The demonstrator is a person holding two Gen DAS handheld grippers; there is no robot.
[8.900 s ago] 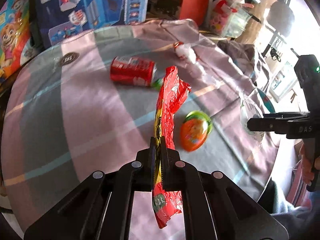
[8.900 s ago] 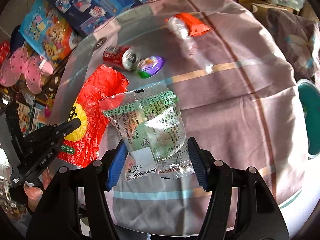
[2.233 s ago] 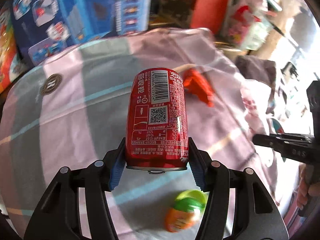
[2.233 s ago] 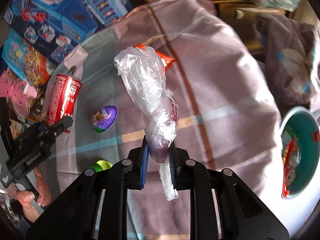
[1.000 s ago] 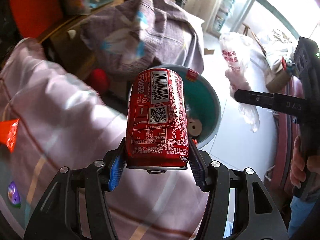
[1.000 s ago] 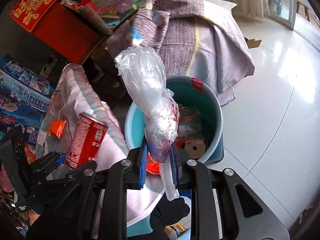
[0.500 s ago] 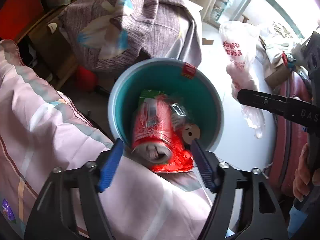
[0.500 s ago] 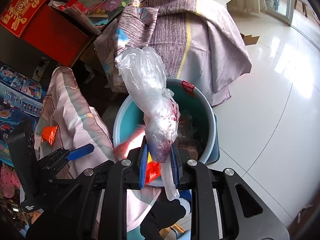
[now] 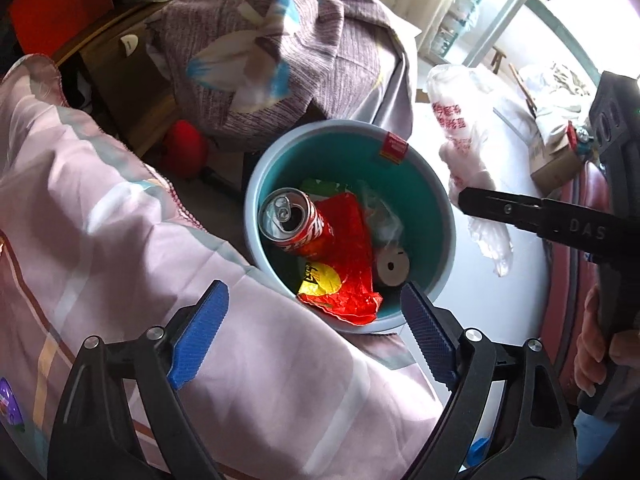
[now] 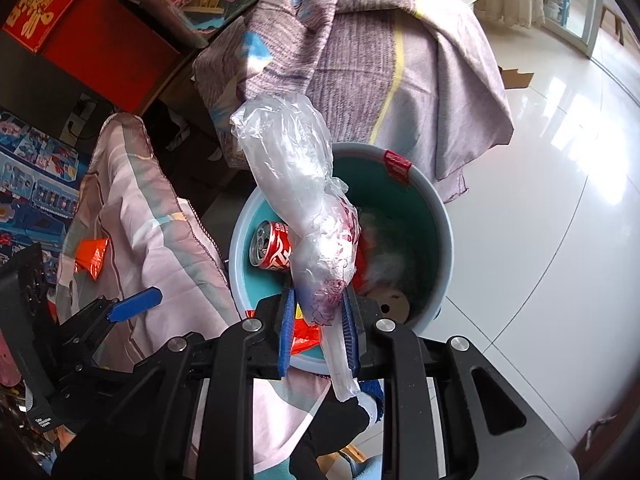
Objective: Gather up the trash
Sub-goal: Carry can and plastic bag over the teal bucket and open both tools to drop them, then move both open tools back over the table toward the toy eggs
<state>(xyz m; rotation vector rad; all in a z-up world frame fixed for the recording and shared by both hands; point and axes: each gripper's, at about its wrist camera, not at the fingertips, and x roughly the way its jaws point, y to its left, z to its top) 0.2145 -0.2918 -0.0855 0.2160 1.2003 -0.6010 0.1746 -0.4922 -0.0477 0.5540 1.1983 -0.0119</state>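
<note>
left gripper [image 9: 312, 334]: jaws wide and opening further, nothing between the blue pads, hangs above bin rim and cloth edge
right gripper [image 10: 318, 328]: jaws narrow, just starting to open, pads pressed on crumpled clear plastic bag [image 10: 304, 216], above the bin
bin: round teal plastic bucket [image 9: 432, 200] on white floor, just beside table draped in pink checked cloth [image 9: 120, 240]
in bin: red drink can [image 9: 294, 222], red-yellow foil wrapper [image 9: 340, 272], clear wrapper, cardboard disc
risk 1: bag is light and limp; released off-centre it may drift or catch on the rim and land on the floor
risk 2: film may cling to a pad, not drop
risk 3: foil wrapper lies up against the near rim; could be knocked out
left on table: orange wrapper [image 10: 92, 260]
</note>
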